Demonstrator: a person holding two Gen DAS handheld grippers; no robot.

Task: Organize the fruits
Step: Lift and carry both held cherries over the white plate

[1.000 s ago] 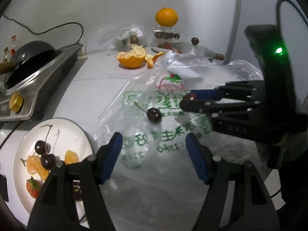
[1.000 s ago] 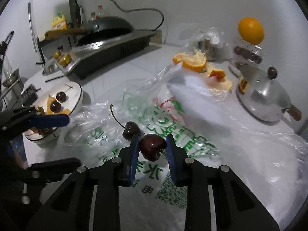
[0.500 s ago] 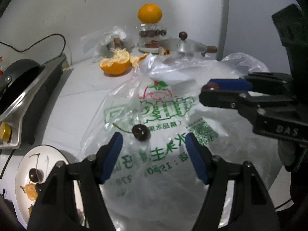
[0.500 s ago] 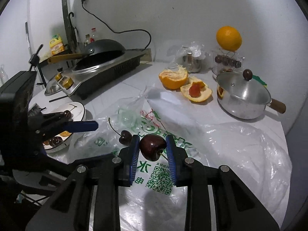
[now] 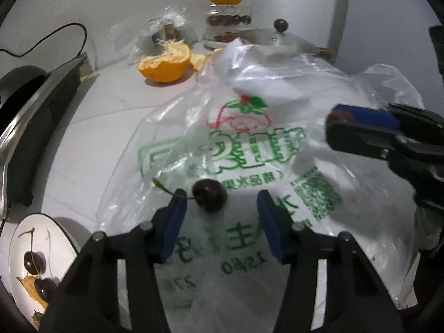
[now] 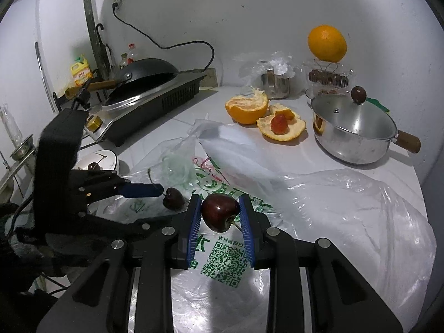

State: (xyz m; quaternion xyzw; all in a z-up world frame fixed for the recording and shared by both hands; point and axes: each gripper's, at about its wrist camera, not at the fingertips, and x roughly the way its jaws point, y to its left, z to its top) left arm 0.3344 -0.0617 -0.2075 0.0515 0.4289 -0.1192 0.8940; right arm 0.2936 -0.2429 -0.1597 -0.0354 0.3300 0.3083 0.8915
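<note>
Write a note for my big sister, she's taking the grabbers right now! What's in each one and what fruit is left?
Right gripper: shut on a cherry, held above the plastic bag.
Left gripper: open, fingers either side of the loose cherry lying on the bag, not yet gripping it.
White plate at the left: already holds two cherries and some orange pieces.
Left to do: close on the loose cherry, then probably carry both cherries to the plate.
</note>
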